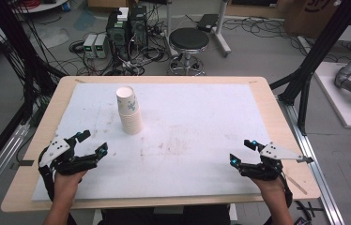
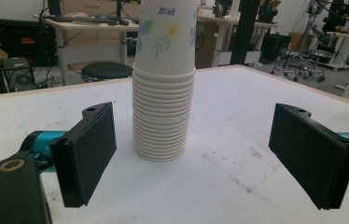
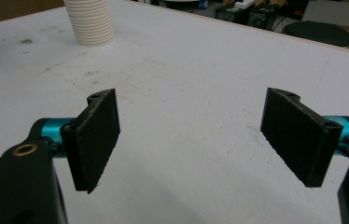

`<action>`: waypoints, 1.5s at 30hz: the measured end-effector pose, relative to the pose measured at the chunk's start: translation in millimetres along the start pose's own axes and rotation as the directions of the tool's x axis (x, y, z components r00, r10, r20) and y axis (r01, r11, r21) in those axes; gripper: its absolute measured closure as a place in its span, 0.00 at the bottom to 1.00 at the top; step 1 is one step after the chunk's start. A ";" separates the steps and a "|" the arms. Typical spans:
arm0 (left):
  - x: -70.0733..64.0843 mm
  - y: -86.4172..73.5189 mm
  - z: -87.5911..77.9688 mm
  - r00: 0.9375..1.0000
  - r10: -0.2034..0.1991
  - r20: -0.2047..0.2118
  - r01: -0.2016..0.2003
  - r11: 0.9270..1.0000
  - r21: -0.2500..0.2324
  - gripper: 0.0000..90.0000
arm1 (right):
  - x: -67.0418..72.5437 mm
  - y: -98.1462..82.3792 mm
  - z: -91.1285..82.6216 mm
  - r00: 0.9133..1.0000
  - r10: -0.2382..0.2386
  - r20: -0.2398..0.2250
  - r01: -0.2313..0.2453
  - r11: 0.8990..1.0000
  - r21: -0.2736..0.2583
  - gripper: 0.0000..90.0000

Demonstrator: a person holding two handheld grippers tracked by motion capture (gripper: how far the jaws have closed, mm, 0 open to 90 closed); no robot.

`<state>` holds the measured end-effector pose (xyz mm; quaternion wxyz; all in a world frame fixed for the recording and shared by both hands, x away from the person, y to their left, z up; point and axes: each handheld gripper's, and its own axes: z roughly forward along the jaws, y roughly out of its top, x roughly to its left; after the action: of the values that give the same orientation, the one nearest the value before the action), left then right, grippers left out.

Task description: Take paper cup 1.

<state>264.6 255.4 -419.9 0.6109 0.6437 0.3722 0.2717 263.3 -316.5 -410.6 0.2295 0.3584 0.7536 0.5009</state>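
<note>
Black foam pads faced each other across a wide gap on my left gripper [image 1: 90,143], with nothing between them but bare table; I saw it low at the near left of the white table cover [image 1: 197,117], a hand wrapped around its body. My right gripper [image 1: 242,151] sat at the near right, its jaws also spread wide and holding nothing, teal fittings showing behind each pad.

Ahead of the left gripper, well apart from it, stood the stack of paper cups [image 1: 129,110], upright on the cover toward the far left of centre. In the left gripper view that stack [image 2: 164,84] lined up between the two jaws but beyond them, untouched. It looked like many cream-white cups nested tightly, their rolled rims forming a ribbed column, and the top cup carried a print of pale flowers with green leaves and some blue lettering. From the right gripper view I caught the ribbed lower part of the stack [image 3: 90,23] at the far left. Faint brown smudges marked the cover near its middle.
</note>
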 end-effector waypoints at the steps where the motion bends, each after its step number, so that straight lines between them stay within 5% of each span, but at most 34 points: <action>1: -0.3 -0.2 0.5 1.000 -0.003 0.000 0.003 1.000 -0.002 0.16 | -0.2 0.0 -0.2 1.000 -0.006 0.001 0.006 1.000 0.000 0.23; 20: -7.0 -1.0 6.0 1.000 -0.011 0.026 0.011 1.000 -0.018 0.16 | 4.0 -0.6 -4.4 1.000 -0.010 -0.005 0.010 1.000 -0.007 0.23; 35: -9.3 1.8 13.5 0.999 -0.019 0.041 0.019 1.000 0.014 0.16 | 3.8 -0.6 -5.2 1.000 -0.002 -0.009 0.002 1.000 -0.016 0.23; 45: -6.4 17.9 19.4 0.999 -0.016 0.047 0.015 1.000 0.009 0.16 | 6.4 0.7 -2.5 1.000 -0.009 -0.014 0.009 1.000 -0.002 0.23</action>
<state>279.2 239.3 -403.7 0.6188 0.6496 0.3639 0.2502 257.7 -312.9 -408.9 0.2269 0.3512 0.7565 0.5029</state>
